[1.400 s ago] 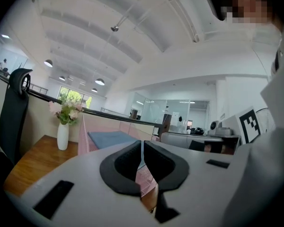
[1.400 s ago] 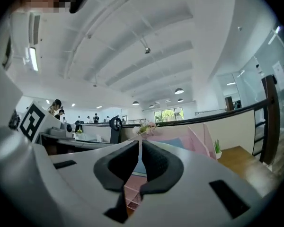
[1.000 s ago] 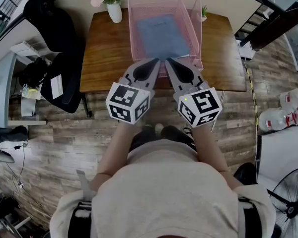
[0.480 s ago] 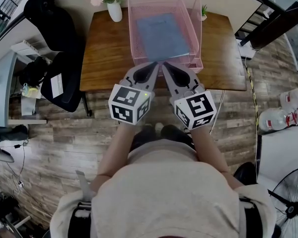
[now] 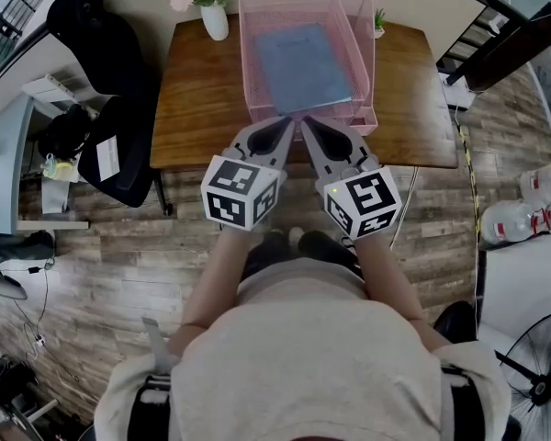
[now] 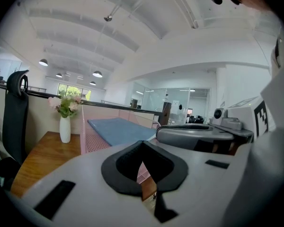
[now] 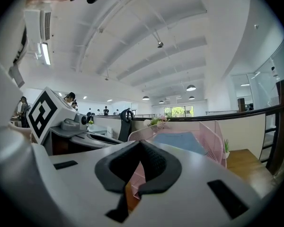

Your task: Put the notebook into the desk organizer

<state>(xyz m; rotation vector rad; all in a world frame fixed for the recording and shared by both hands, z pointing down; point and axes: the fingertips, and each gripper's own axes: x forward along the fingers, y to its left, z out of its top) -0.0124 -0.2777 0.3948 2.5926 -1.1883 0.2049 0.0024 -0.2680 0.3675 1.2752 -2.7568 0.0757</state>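
A blue notebook (image 5: pixel 301 65) lies flat inside the pink mesh desk organizer (image 5: pixel 251 81) at the back middle of the wooden desk (image 5: pixel 197 99). The same notebook (image 6: pixel 118 129) shows in the left gripper view, and the notebook (image 7: pixel 182 141) in the right gripper view. My left gripper (image 5: pixel 285 120) and right gripper (image 5: pixel 308 122) sit side by side at the organizer's near edge, tips almost touching each other. Both are shut with nothing between the jaws.
A white vase with pink flowers (image 5: pixel 211 12) stands at the desk's back left. A small green plant (image 5: pixel 378 21) sits behind the organizer's right side. A black office chair (image 5: pixel 106 90) is left of the desk. A floor fan (image 5: pixel 537 375) and bottles (image 5: pixel 523 214) are at right.
Both grippers have drawn a little closer together and slightly forward toward the organizer's near edge. The notebook has not moved.
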